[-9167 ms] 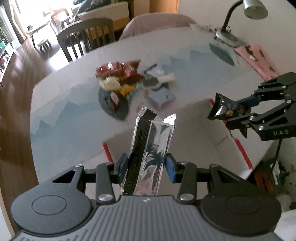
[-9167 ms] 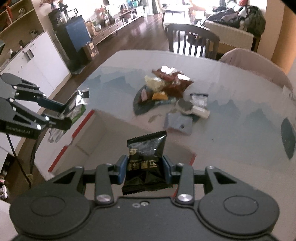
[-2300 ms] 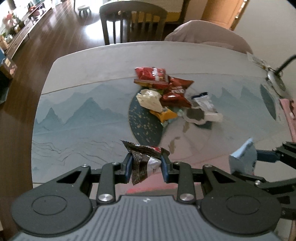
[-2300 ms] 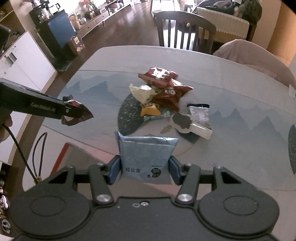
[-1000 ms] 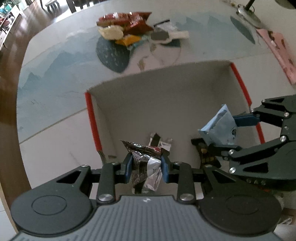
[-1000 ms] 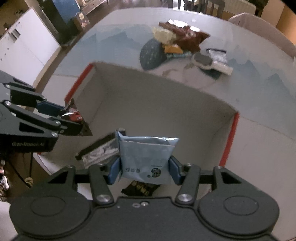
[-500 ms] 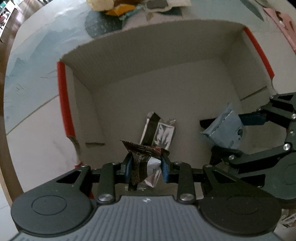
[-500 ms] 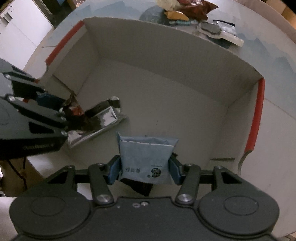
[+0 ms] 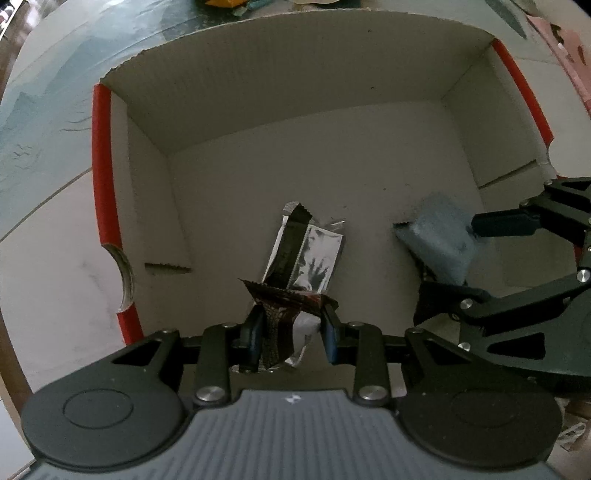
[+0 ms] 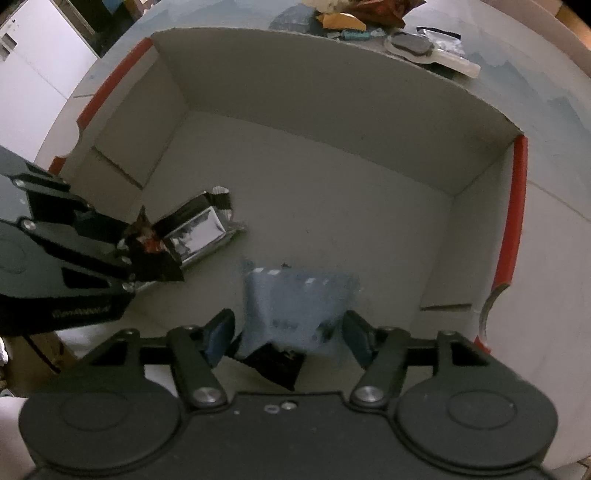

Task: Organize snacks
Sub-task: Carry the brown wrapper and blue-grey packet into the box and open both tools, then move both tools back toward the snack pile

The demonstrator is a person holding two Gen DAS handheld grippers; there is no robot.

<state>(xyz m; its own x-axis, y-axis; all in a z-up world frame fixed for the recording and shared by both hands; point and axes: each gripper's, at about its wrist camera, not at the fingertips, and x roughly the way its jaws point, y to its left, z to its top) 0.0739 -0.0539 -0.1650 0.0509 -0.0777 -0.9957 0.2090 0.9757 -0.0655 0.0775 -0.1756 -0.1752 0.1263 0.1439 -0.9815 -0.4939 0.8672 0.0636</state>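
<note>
1. Both grippers hang low inside the cardboard box [image 9: 295,92], so the step in hand is dropping snacks into it.
2. The right gripper [image 10: 288,332] is opening its jaws. The blue packet [image 10: 299,299] sits between them, blurred, and gaps show on both sides between it and the pads, so it looks to be slipping free.
3. The left gripper [image 9: 291,332] is pinching a dark crumpled wrapper [image 9: 284,314], with both pads pressed against it just above the box floor.
4. A silver and black bar [image 9: 303,254] already lies flat on the floor, just beyond the left gripper's tips.
5. The next move, as I judge it, calls for the left jaws to spread so the wrapper falls beside the bar, then for both hands to lift clear of the box walls and go back for more.
6. The right wrist view shows a black packet [image 10: 275,363] lying under the blue one; in the left wrist view little of it shows.
7. The right wrist view also shows snacks left on the table [image 10: 546,88] beyond the far wall: an orange packet [image 10: 341,20] and a clear bag [image 10: 439,37]. The left view catches only scraps of these at its top edge.
8. The left view shows a pink patterned sheet [image 9: 569,40] at the upper right corner, absent from the other.
</note>
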